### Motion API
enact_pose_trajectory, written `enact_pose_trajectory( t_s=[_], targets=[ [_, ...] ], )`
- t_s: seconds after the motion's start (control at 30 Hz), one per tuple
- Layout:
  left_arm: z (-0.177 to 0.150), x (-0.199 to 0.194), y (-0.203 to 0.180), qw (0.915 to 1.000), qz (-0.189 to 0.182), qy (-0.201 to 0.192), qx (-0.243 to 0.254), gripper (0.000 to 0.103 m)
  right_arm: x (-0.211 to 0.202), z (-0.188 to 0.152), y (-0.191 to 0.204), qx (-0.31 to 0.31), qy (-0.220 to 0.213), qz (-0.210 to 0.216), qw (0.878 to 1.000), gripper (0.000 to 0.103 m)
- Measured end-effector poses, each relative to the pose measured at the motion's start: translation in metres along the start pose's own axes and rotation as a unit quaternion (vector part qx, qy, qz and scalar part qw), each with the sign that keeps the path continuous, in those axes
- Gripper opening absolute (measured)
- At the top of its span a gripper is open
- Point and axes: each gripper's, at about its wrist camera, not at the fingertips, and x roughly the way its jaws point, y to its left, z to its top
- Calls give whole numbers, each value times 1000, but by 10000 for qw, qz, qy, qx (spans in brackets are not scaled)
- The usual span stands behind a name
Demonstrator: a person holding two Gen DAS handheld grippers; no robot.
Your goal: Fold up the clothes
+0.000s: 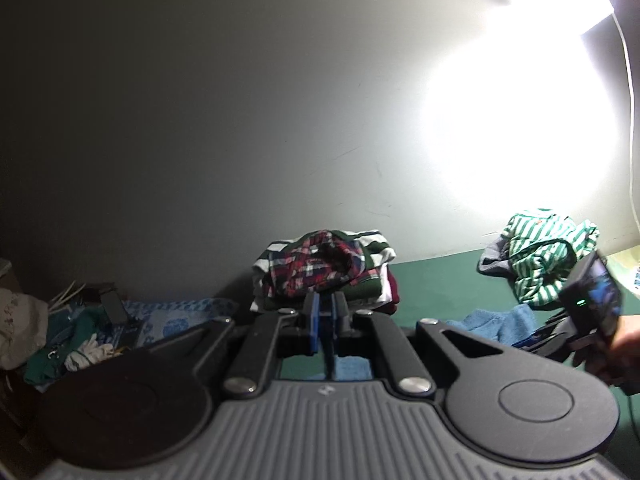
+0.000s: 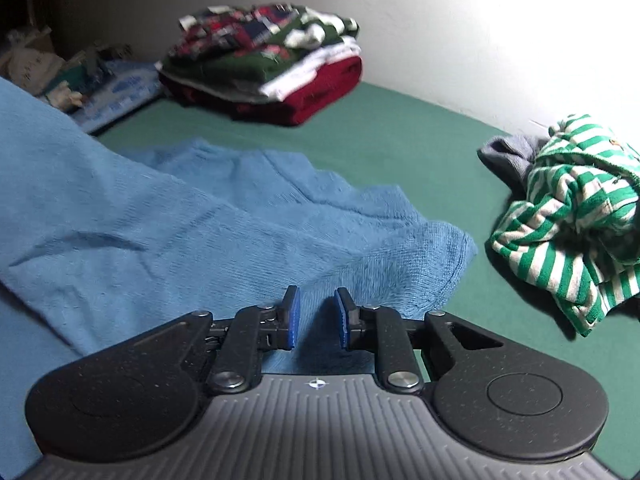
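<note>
A light blue knit garment (image 2: 200, 216) lies spread on the green surface (image 2: 400, 136), and its left side rises up out of the right wrist view. My right gripper (image 2: 318, 316) is open, low over the garment's near hem, with nothing between its blue pads. My left gripper (image 1: 325, 320) is shut; blue cloth (image 1: 352, 368) shows just under its fingers, so it seems to be pinching the garment. More of the blue garment (image 1: 488, 324) lies to its right. A hand (image 1: 628, 344) holds the other gripper at the right edge.
A stack of folded clothes (image 2: 264, 60) with a plaid shirt on top (image 1: 324, 276) stands by the wall. A crumpled green-and-white striped garment (image 2: 568, 208) and a grey piece (image 2: 508, 152) lie at the right. Clutter (image 1: 80, 332) fills the left. Lamp glare (image 1: 520, 112) whitens the wall.
</note>
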Motion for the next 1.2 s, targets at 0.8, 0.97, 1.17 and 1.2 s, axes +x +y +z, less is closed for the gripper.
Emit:
enact_pose_trajectory(
  t_s=[0.8, 0.97, 1.17, 1.2],
  targets=[
    [-149, 35, -38, 9785, -713, 1625, 1051, 74, -23, 13, 71, 524, 139, 1338, 9895, 37],
    [-174, 44, -58, 9708, -600, 1743, 1537, 77, -8, 23, 118, 791, 246, 2091, 9744, 41],
    [-180, 41, -59, 9717, -508, 1683, 1576, 83, 17, 28, 140, 966, 651, 2392, 9640, 7],
    [-182, 41, -59, 9718, -480, 1677, 1585, 83, 15, 30, 140, 990, 657, 2485, 9613, 5]
  ],
)
